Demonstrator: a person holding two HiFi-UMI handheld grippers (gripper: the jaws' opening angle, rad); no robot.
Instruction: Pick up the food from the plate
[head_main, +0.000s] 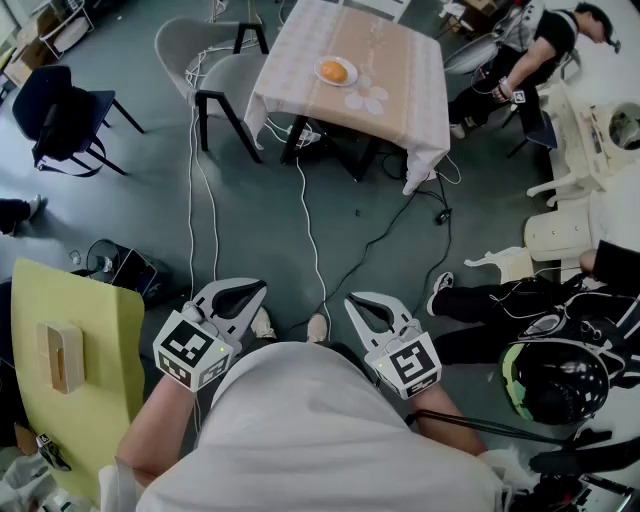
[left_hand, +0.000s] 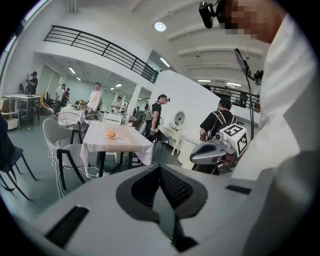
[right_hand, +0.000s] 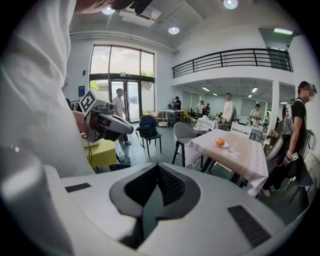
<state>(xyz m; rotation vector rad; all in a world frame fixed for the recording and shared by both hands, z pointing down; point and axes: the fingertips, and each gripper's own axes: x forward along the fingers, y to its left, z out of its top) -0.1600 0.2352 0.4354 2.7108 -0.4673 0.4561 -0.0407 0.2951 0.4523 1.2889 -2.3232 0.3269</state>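
Observation:
An orange round piece of food (head_main: 335, 71) lies on a small white plate (head_main: 324, 76) on a table with a pale cloth (head_main: 400, 80), far ahead across the floor. The food (left_hand: 110, 134) and the table (left_hand: 125, 142) show small in the left gripper view; the food (right_hand: 219, 142) and plate (right_hand: 224, 145) also show in the right gripper view. My left gripper (head_main: 257, 287) and right gripper (head_main: 355, 301) are held close to my body, far from the table. Both are shut with nothing between the jaws.
Grey chairs (head_main: 205, 60) stand at the table's left, a dark chair (head_main: 60, 110) further left. Cables (head_main: 305, 215) run over the grey floor. A yellow stand (head_main: 75, 360) is at my left. People sit and stand at the right (head_main: 530, 60), one low with a helmet (head_main: 555, 375).

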